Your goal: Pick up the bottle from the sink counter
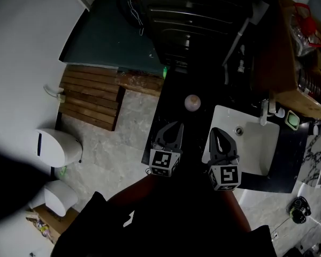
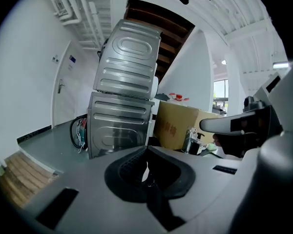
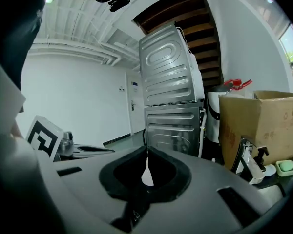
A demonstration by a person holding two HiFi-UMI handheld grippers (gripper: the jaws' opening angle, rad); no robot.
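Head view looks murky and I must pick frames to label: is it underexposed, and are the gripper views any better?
Head view: underexposed, the counter nearly black, only the white sink reads clearly. Left gripper view and right gripper view: bright, but fisheye bows the steel machines, corners vignetted black.

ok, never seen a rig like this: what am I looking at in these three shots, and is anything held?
There is no robot here. A person holds a two-jaw gripper in each hand. The head view comes from a camera on the person's head, looking steeply down. It shows the left gripper and the right gripper over a dark counter, beside a white sink. The cubes with square markers are parts of the grippers.

On the counter ahead of them stands a pale round thing, probably the bottle seen from above.

The other two pictures come from cameras riding on the grippers, looking along their jaws towards two stacked metal machines. Both pairs of jaws are shut, and nothing is held.
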